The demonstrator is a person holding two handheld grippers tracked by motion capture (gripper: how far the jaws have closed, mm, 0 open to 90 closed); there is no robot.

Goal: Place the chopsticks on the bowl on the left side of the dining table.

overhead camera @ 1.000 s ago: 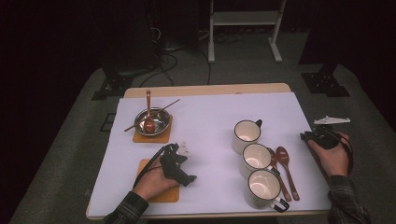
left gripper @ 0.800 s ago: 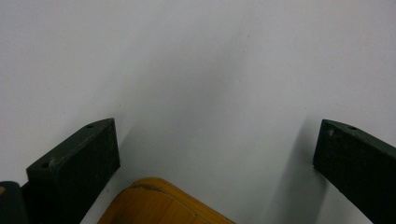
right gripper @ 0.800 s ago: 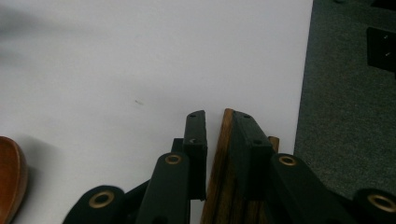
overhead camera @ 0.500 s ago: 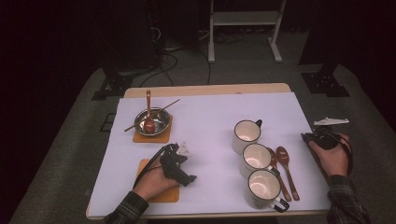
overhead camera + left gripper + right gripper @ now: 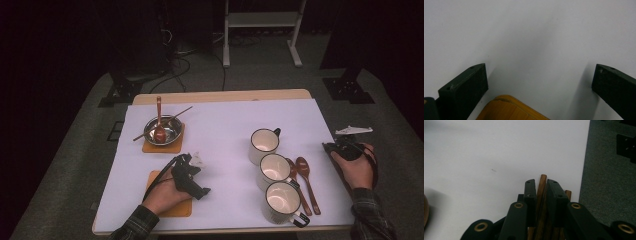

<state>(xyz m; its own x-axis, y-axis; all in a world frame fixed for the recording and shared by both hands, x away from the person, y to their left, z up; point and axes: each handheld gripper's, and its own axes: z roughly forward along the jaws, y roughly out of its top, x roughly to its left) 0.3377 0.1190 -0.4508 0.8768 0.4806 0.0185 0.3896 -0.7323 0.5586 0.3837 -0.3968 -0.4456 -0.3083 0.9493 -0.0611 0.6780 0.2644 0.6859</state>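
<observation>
High view: the right gripper [image 5: 345,148] sits at the table's [image 5: 225,125] right edge, its jaws hidden under the hand [image 5: 357,167].
Right gripper view: the jaws have just been closing and now pinch brown wooden sticks [image 5: 541,187]; most of their length is hidden behind the jaws.
Left gripper [image 5: 539,82]: jaws spread wide over the white tabletop, nothing between the pads.
Orange coaster [image 5: 509,110]: one corner shows, cut off at the bottom edge.
Mugs [image 5: 274,170]: three in a row, two spoons [image 5: 302,182] just beside them.
</observation>
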